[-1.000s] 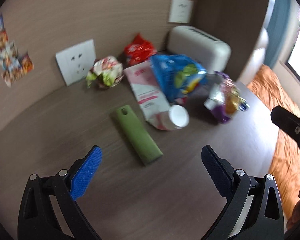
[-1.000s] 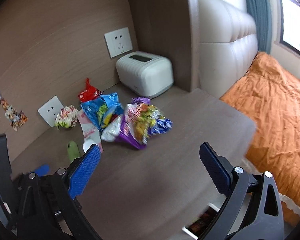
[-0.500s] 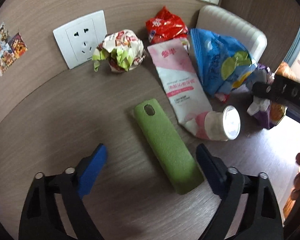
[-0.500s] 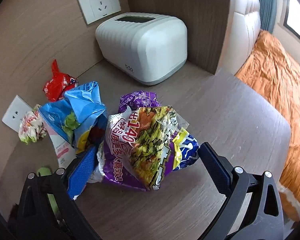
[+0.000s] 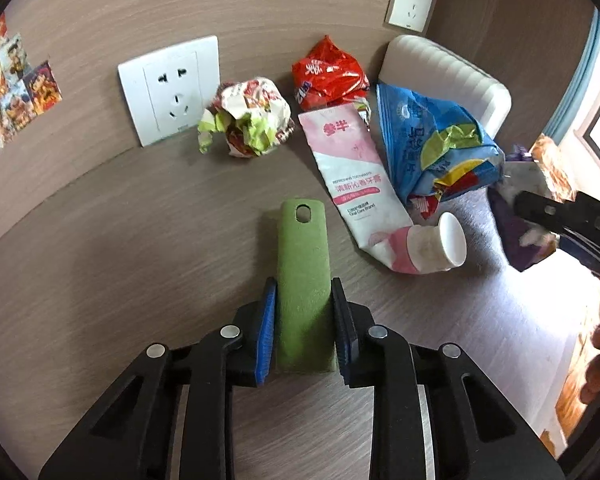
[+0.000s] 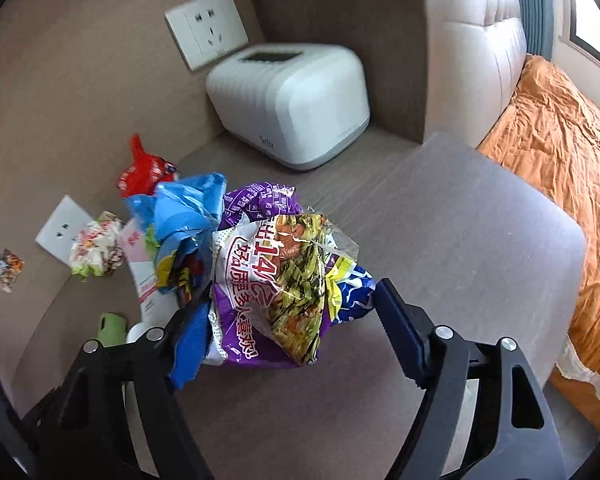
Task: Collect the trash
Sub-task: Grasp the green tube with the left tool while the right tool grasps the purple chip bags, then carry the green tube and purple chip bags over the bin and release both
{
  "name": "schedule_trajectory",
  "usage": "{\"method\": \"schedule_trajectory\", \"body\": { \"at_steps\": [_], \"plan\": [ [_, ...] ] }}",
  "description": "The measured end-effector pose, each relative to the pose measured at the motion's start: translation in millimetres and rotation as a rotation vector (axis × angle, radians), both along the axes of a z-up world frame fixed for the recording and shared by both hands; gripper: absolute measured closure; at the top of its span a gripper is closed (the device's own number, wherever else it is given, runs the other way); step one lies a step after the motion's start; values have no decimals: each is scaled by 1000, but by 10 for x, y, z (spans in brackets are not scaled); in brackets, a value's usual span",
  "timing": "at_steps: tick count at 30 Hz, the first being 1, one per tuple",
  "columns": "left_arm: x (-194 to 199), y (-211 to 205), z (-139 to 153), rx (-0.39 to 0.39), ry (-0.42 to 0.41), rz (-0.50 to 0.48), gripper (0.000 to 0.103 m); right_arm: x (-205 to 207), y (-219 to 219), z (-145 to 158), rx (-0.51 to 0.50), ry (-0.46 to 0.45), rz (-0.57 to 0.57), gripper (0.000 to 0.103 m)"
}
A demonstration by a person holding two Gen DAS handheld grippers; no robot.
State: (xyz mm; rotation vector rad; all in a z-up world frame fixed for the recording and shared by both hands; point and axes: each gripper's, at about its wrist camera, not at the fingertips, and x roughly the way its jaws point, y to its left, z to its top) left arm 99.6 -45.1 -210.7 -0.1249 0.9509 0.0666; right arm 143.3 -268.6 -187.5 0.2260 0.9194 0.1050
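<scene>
My left gripper (image 5: 303,300) is shut on a flat green felt case (image 5: 302,264) lying on the wooden table. Beyond it lie a pink toothpaste tube (image 5: 360,176), a crumpled white-green wrapper (image 5: 248,118), a red packet (image 5: 328,74) and a blue snack bag (image 5: 432,144). My right gripper (image 6: 288,316) is open, its jaws either side of a purple noodle bag (image 6: 276,276) without pinching it. The blue bag (image 6: 184,216), red packet (image 6: 144,168) and crumpled wrapper (image 6: 94,248) lie to its left.
A white ribbed box (image 6: 292,104) stands in the back corner against the wall. Wall sockets (image 5: 168,88) sit low behind the trash. The table edge (image 6: 572,248) drops off to a bed with an orange cover (image 6: 560,140) on the right.
My left gripper moved forward and closed on the green case. My right gripper moved forward and narrowed around the purple bag.
</scene>
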Motion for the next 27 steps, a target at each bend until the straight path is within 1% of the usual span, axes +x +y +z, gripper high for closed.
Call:
{"method": "schedule_trajectory", "body": {
  "at_steps": [1,2,3,6,8,10,12,15,18,22,26,27],
  "plan": [
    [-21,5,24,6,-6,-8,78,-72,-33,52,4,-17,-1,27],
    [-51,9,58,13,-15,-24,78,-106,-49,88,8,-28,-1,35],
    [-66,-8,97,20,-20,-37,78,-179,-74,144,13,-41,2,52],
    [-146,-59,192,35,-37,-79,78,-372,-153,284,15,-72,2,52],
    [-204,-127,256,50,-51,-103,78,-449,-219,324,14,-81,-6,53],
    [-312,-217,350,56,-67,-134,78,-558,-328,358,51,-85,-18,53],
    [-403,-323,426,61,-84,-170,78,-703,-418,414,72,-99,-28,54],
    [-553,-529,542,72,-101,-232,78,-960,-564,491,76,-118,-39,54],
    [-645,-780,610,61,-101,-294,78,-1190,-716,521,75,-118,-56,54],
    [-818,-1142,600,43,-90,-378,78,-1465,-914,514,75,-105,-74,54],
    [-1022,-1556,497,39,-64,-469,78,-1753,-1114,492,44,-103,-80,54],
    [-1095,-1684,452,43,-52,-497,78,-1839,-1196,464,41,-90,-86,54]
  ]
}}
